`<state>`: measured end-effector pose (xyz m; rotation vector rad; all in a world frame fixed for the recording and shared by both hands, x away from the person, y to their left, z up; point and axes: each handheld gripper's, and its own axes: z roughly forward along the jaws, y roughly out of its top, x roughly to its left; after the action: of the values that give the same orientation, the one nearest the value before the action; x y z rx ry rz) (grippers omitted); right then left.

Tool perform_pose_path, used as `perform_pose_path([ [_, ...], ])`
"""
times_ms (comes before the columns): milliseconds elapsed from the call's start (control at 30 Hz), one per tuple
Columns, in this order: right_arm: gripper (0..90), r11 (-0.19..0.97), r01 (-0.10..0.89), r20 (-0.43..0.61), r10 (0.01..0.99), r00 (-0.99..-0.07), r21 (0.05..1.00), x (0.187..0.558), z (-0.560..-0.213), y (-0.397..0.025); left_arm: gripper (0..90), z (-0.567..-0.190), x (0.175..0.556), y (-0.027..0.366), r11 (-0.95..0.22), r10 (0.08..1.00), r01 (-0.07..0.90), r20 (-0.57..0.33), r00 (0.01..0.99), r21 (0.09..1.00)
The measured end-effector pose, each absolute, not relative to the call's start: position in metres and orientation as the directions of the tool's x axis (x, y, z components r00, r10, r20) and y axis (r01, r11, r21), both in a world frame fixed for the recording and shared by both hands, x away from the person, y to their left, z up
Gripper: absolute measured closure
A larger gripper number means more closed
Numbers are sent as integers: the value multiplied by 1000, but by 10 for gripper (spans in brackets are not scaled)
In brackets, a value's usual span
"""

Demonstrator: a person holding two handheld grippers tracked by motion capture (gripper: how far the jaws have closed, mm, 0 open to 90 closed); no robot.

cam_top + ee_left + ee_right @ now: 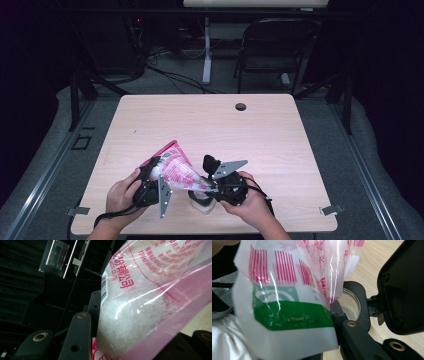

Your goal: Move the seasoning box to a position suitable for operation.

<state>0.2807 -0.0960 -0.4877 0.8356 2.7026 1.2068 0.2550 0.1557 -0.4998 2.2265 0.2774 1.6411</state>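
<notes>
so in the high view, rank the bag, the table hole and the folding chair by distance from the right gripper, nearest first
1. Bag: held at the right gripper, just to its left.
2. Table hole: near the table's far edge.
3. Folding chair: on the floor beyond the table.

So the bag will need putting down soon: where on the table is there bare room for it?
The table is bare across its far half, from the left edge to the cable hole, and down its right side. The near middle is crowded: the left gripper and right gripper hold the bag over a small jar.
</notes>
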Motion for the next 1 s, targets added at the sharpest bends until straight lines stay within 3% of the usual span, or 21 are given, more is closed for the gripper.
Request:
perform_pose_path([
  [1000,900,527,471,170,520,-837,708,279,-493,-98,696,-494,251,150,-921,341,-96,902,265,377],
])
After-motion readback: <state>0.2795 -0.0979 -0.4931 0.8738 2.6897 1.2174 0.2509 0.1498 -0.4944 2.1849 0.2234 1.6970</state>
